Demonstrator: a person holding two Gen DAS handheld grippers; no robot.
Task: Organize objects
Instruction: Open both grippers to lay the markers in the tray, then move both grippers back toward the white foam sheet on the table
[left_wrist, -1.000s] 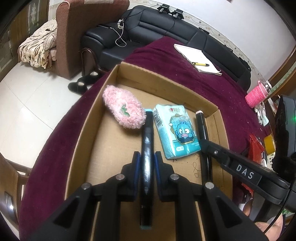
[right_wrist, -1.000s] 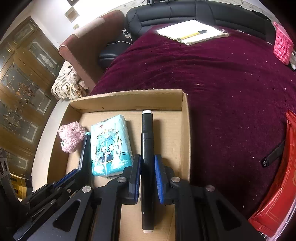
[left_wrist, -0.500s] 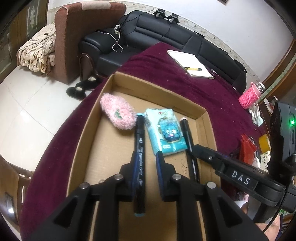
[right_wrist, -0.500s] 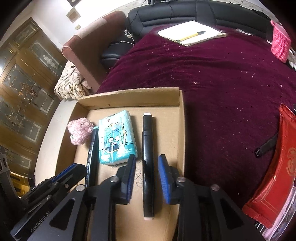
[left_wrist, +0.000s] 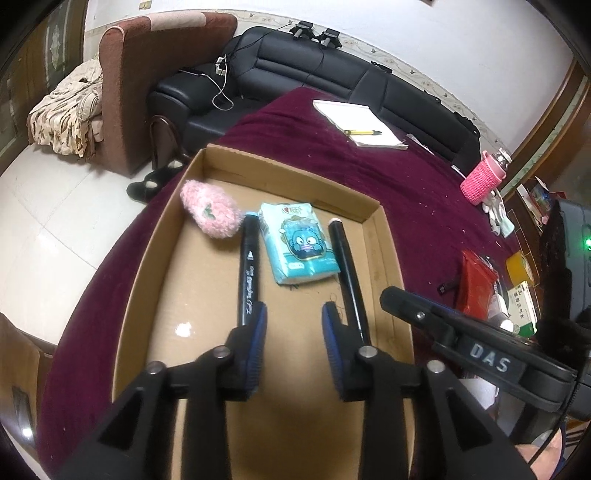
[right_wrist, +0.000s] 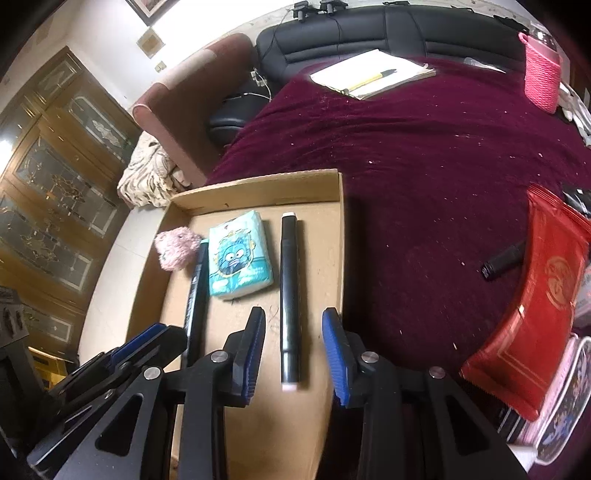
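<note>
**Both markers laid in the box, jaws let go**

Two black markers lay flat on the floor of the cardboard box (left_wrist: 373, 221), either side of a blue tissue pack (left_wrist: 297, 247). The left marker (left_wrist: 249, 266) ran from the centre toward 12 o'clock in the left wrist view, its far end just beside a pink fluffy toy (left_wrist: 210, 214) at about 11 o'clock. The right marker (right_wrist: 289, 295) lay parallel, near the box wall at 1 o'clock in the right wrist view.

The left gripper (left_wrist: 293, 339) had just been opening; its jaws stood released with bare cardboard between them, the left marker's near end passing behind its left finger. The right gripper (right_wrist: 293, 350) had likewise just been opening, and its marker lay loose between the parted pads, touched by neither.

This looked like the end of a placing step: both markers were down and freed. The next move probably called for lifting both grippers clear without nudging the markers, then turning to loose items on the maroon cloth (right_wrist: 424, 147), such as the small black tube (right_wrist: 502, 260) at 3 o'clock beside the red packet (right_wrist: 546, 295)
</note>
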